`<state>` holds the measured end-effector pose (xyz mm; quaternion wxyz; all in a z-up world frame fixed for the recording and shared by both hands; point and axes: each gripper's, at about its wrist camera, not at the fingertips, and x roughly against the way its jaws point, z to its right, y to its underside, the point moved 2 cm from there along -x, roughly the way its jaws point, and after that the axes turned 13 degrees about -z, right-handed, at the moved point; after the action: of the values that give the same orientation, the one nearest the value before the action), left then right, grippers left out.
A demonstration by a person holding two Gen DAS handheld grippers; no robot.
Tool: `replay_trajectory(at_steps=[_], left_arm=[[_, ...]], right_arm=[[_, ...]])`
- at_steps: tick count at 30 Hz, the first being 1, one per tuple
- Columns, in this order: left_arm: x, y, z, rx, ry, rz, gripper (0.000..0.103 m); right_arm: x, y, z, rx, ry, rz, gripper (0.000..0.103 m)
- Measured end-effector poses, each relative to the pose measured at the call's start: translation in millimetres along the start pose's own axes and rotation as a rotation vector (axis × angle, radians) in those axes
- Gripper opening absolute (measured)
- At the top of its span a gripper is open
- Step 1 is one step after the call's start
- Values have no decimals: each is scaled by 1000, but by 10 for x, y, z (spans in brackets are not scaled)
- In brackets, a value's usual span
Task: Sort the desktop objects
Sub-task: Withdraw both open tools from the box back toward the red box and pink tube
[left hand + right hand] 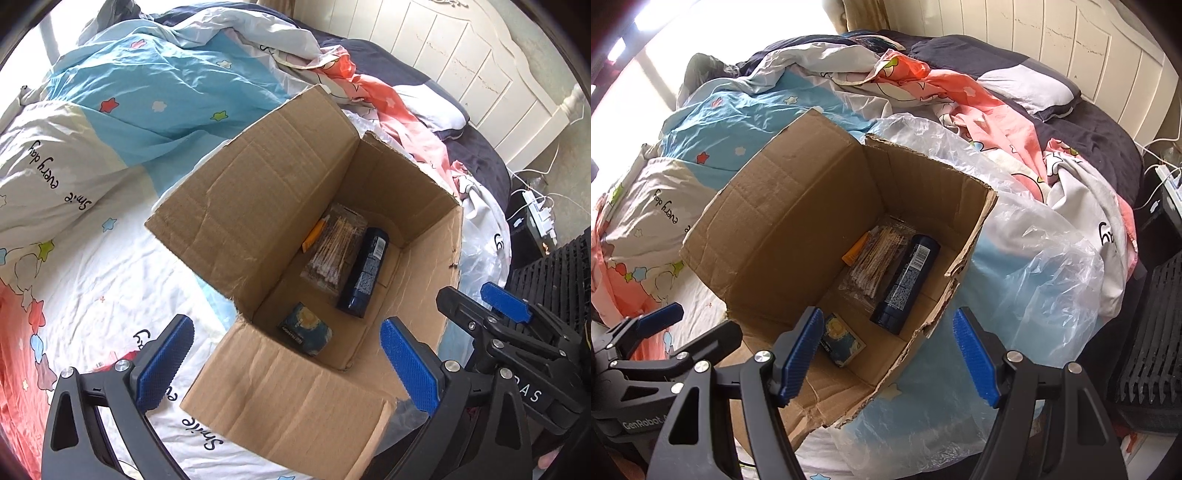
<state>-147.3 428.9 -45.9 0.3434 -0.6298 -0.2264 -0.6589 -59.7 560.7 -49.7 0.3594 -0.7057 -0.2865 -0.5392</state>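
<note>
Cardboard box [295,398]: open, on the bed quilt [110,277]
Inside: dark blue bottle [364,271] lying beside bagged swabs [332,247], orange item [312,234], small blue packet [306,328]
Left gripper [286,365]: fingers wide, empty
Right gripper [886,354]: fingers apart, empty

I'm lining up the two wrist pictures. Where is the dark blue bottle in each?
Left wrist: the bottle lies in the box, right of centre.
Right wrist: the bottle lies in the box, at centre.
Shared landmark: the swab packet beside its left flank in both.
</note>
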Motion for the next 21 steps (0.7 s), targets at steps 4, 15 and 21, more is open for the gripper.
replay_trajectory(at_steps=[4,15,21], left_arm=[[35,60,-48,7,3,6,103],[181,245,-294,22,-28,14,103],[237,375,-489,65,-25,13,103]], right_arm=[[34,38,-58,13,11,6,69],[69,155,-329,73,2,5,69],[59,239,-456,94,-6,-7,69]])
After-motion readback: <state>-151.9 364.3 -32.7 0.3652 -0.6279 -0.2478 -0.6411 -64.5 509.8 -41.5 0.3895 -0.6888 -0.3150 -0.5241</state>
